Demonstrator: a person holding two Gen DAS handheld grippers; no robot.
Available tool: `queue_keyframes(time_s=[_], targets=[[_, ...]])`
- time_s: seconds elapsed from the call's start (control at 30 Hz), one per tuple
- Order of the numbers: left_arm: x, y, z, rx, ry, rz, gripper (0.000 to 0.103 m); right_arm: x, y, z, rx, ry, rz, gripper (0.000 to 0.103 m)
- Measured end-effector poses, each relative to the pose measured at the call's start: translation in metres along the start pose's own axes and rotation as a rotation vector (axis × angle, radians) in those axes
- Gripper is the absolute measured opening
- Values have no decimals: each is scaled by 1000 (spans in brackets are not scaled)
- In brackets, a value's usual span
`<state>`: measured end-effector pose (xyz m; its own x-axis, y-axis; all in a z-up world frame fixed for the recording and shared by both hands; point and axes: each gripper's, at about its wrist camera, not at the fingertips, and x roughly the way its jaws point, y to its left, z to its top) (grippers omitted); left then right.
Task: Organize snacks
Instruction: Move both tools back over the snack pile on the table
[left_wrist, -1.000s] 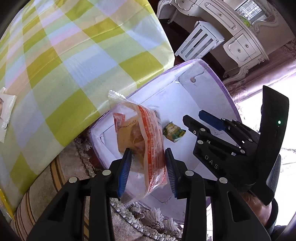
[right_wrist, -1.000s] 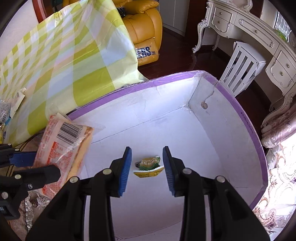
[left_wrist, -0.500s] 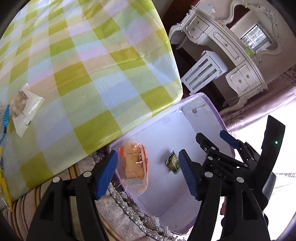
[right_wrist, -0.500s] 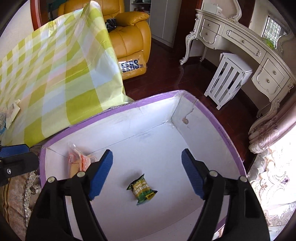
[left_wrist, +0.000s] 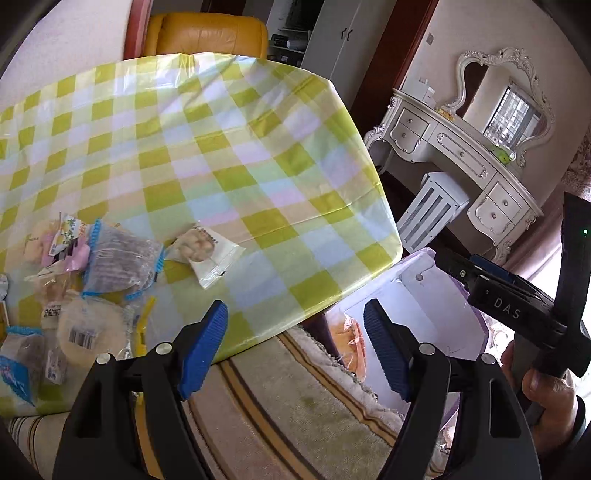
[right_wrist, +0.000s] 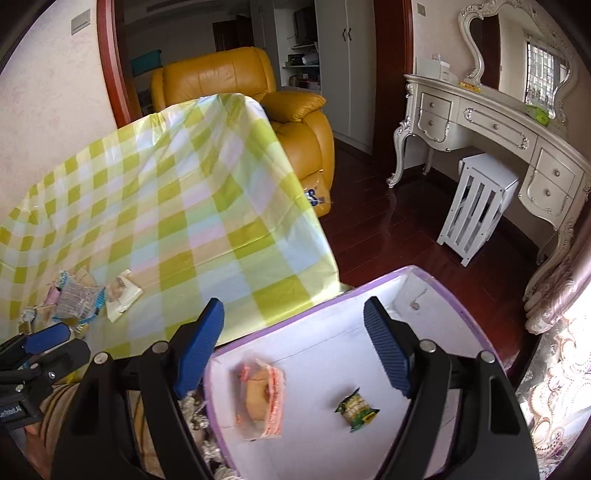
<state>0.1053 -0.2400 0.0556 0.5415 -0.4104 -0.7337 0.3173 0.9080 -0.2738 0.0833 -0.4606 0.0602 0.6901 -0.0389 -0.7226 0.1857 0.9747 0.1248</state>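
A white box with a purple rim (right_wrist: 369, 295) sits below the table's corner. In it lie an orange bread packet (right_wrist: 262, 397) and a small green snack packet (right_wrist: 356, 408). My right gripper (right_wrist: 293, 306) hovers above the box, open, holding nothing. My left gripper (left_wrist: 295, 310) hangs over the table's near edge, its jaws opening with nothing between them. Several wrapped snacks (left_wrist: 92, 269) and a white packet (left_wrist: 210, 254) lie on the green checked tablecloth (left_wrist: 221, 147). The left wrist view shows only an edge of the bread packet (left_wrist: 349, 328) in the box (left_wrist: 424, 258).
A striped fringed cover (left_wrist: 277, 387) lies between table and box. Beyond the table stands a yellow armchair (right_wrist: 240, 85). A white dressing table (right_wrist: 498, 122) and a slatted white stool (right_wrist: 476, 206) stand on the dark wood floor to the right.
Both grippers opened and rose. The left let the orange bread packet drop into the box and swung toward the table. The right let go of the green packet, which now lies on the box floor.
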Motion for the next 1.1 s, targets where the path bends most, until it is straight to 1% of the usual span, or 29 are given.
queue_keyframes(time_s=[0.07,0.17,0.27,0.37,0.57,0.7,0.77,0.87,1.1], targets=[[-13,15,-8,-36,-14,6,74,3,23,-5,-20,25,37,78],[-37,39,-18,-84,-61,49,74,9,55,-12,-59,67,97,78],[-55,69,-29,-164,-82,70,73,13,84,-18,-92,105,157,78],[-71,98,-42,-242,-91,104,73,14,107,-22,-133,125,168,78],[-95,148,-66,-359,-88,167,73,25,133,-27,-168,178,188,78],[-107,178,-78,-411,-85,212,72,31,153,-34,-221,212,200,78],[-112,193,-82,-431,-81,243,69,33,164,-36,-240,228,220,78],[-115,211,-83,-437,-64,285,68,38,184,-40,-264,257,266,78],[-93,231,-65,-375,22,355,68,54,230,-49,-331,326,315,79]])
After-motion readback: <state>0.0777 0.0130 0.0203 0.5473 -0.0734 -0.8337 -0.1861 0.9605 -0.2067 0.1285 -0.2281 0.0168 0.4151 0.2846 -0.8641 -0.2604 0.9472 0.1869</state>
